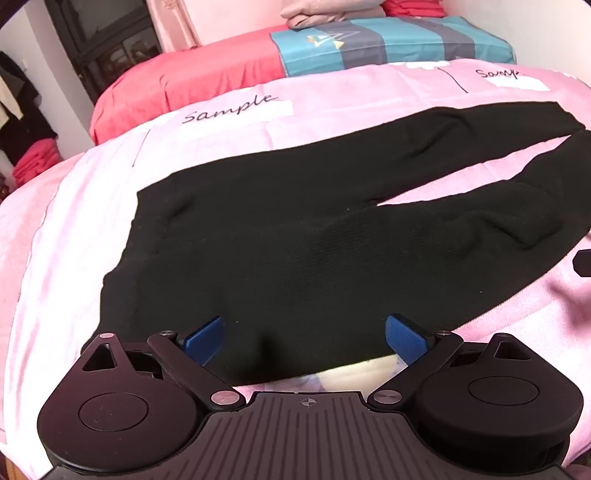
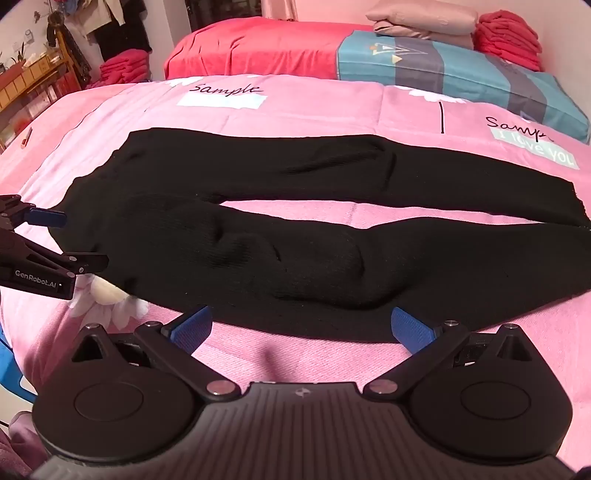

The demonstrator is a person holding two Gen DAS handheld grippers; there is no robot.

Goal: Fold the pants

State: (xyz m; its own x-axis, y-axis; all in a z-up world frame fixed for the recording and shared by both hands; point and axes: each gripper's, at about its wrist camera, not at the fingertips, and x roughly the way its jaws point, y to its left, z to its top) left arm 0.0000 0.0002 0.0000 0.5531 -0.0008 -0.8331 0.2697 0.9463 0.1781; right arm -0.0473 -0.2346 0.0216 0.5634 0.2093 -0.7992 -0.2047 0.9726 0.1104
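Observation:
Black pants [image 1: 295, 229] lie spread flat on the pink bedsheet [image 1: 74, 221], waist to the left, both legs running right with a narrow gap between them. My left gripper [image 1: 304, 338] is open, its blue pads over the near waist edge. In the right wrist view the pants [image 2: 295, 229] stretch across the bed. My right gripper [image 2: 301, 326] is open, just short of the near leg's front edge. The left gripper also shows at the left of the right wrist view [image 2: 70, 240], open at the waistband.
A red bed cover [image 2: 258, 48] and a teal-grey striped blanket [image 2: 461, 74] lie behind the pink sheet. Folded beige cloth [image 2: 421, 20] and red clothes [image 2: 509, 33] sit at the back. Wooden shelves [image 2: 33, 85] stand far left.

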